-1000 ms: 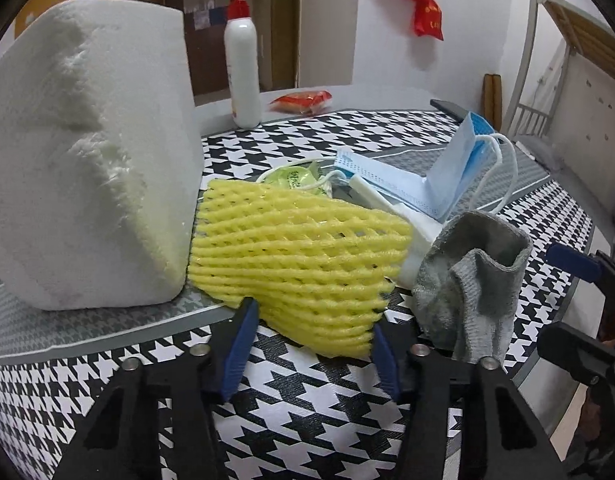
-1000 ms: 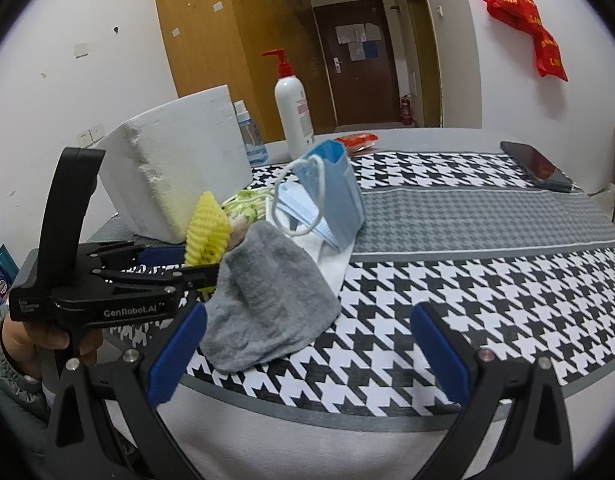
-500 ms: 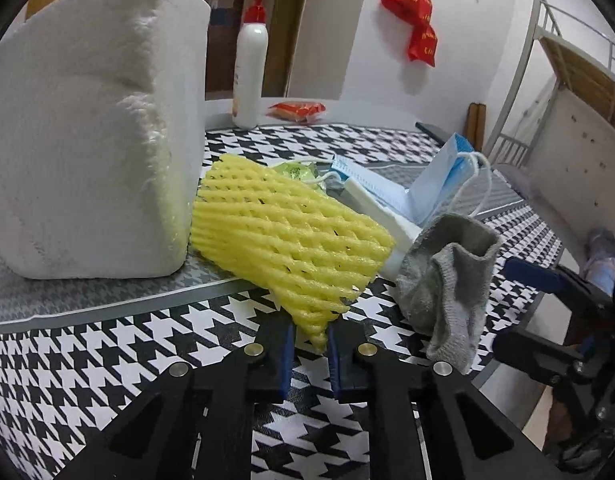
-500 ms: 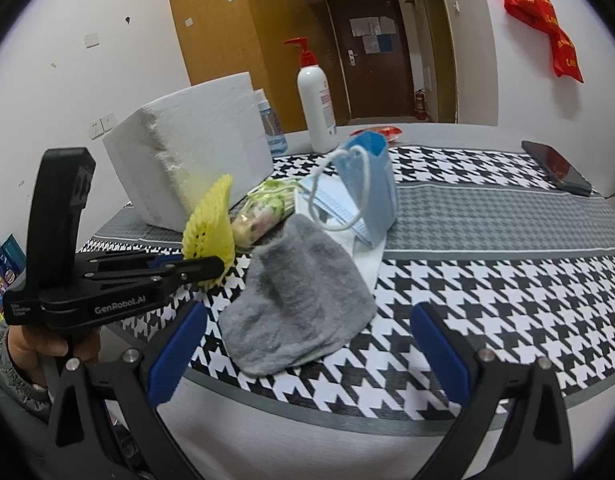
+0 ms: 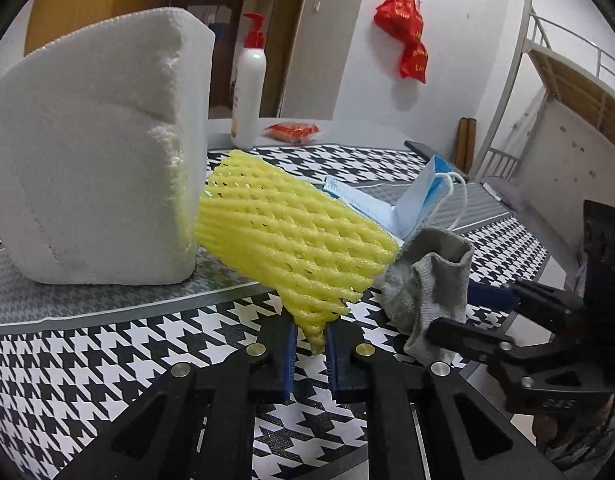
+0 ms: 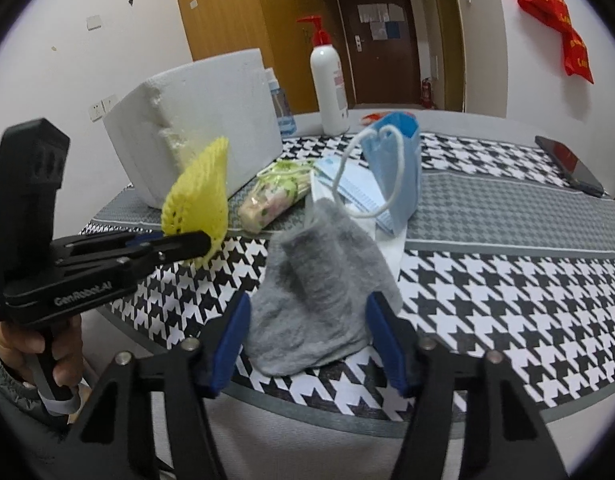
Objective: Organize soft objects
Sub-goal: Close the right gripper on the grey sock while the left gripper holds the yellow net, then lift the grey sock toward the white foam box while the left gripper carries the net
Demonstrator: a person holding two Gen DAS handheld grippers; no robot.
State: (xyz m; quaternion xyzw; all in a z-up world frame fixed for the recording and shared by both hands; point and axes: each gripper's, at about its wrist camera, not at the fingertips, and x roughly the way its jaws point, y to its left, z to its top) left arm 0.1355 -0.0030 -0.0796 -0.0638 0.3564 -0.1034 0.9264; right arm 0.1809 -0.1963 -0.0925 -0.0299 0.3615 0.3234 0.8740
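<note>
My left gripper (image 5: 310, 344) is shut on the lower corner of a yellow foam net sleeve (image 5: 291, 236) and holds it lifted off the table; it also shows in the right wrist view (image 6: 199, 196). A grey sock (image 6: 319, 292) lies near the table's front edge, also seen in the left wrist view (image 5: 427, 284). My right gripper (image 6: 307, 340) is open, its blue pads on either side of the sock. A blue face mask (image 6: 395, 168) stands folded behind the sock. A white foam block (image 5: 95, 148) stands at the left.
A white pump bottle (image 6: 327, 80) stands at the back. A green patterned packet (image 6: 275, 196) lies beside the foam block. A dark phone (image 6: 567, 164) lies at the far right. The houndstooth tablecloth (image 6: 507, 288) ends at the front edge just below my right gripper.
My left gripper closed on the yellow net sleeve and lifted it. My right gripper moved forward and narrowed, so its pads now straddle the grey sock.
</note>
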